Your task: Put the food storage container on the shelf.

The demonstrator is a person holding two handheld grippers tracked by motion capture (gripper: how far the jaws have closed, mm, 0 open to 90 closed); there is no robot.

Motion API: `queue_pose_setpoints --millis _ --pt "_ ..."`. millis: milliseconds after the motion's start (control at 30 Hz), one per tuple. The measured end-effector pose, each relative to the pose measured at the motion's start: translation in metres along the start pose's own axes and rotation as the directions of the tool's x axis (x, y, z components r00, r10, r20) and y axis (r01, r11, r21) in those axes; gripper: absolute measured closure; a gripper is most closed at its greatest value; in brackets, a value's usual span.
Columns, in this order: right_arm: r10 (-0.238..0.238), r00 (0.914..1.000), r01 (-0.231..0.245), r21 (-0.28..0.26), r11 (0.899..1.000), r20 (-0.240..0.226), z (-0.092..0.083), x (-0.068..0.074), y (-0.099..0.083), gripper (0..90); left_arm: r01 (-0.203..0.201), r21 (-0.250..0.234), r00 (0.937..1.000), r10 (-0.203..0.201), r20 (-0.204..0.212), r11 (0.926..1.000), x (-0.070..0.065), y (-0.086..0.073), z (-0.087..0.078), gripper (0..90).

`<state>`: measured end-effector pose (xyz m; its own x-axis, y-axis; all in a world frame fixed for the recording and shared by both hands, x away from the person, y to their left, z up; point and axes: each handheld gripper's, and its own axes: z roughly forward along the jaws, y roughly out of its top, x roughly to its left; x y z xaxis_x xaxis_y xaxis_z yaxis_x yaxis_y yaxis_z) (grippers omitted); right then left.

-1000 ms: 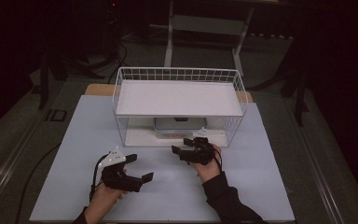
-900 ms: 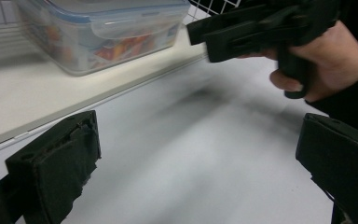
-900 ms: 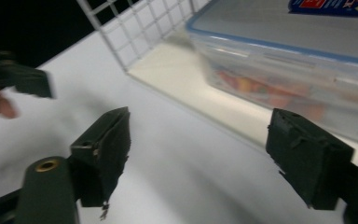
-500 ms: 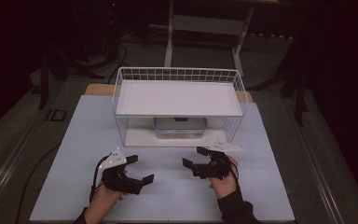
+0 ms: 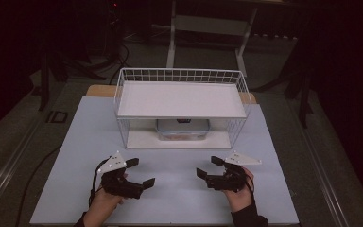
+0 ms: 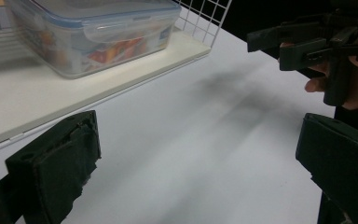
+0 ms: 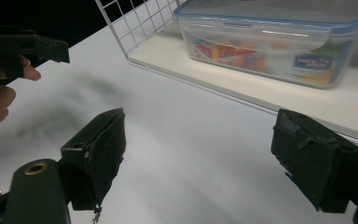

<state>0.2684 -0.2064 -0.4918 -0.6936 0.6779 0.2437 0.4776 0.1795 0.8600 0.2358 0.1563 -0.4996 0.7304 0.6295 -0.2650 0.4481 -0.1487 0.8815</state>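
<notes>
Container (image 5: 183, 129) of clear plastic with a blue-rimmed lid sits on the lower board of the white wire rack (image 5: 182, 75) at the far middle of my desk (image 5: 179, 198), tucked beneath the rack's upper shelf (image 5: 182, 99), which hides its top from the high view. What it holds is blurred; I can make out only red and orange shapes and a small blue label. My left claw (image 5: 139, 172) hangs just above the near left of the desk, jaws wide apart and empty. My right claw (image 5: 208, 168) hangs at the near right, jaws likewise apart and empty; both of my forearms are cut off at the bottom edge. A second ago my right claw was up at the rack's front; it has since drawn back to the near edge. My left claw has barely moved.
</notes>
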Motion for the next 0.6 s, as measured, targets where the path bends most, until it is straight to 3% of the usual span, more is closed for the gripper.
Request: queue_pose_setpoints --millis 400,600 --pt "0.008 0.9998 -0.008 0.005 1.000 0.017 -0.024 -0.006 -0.019 17.4 -0.010 -0.005 0.9996 0.010 0.028 0.9999 -0.005 -0.006 -0.015 0.0" --pt "0.006 0.9993 -0.006 -0.003 1.000 0.037 -0.039 -0.011 -0.027 17.4 -0.036 -0.005 0.9976 0.036 0.059 0.9993 -0.005 -0.011 -0.024 0.0"
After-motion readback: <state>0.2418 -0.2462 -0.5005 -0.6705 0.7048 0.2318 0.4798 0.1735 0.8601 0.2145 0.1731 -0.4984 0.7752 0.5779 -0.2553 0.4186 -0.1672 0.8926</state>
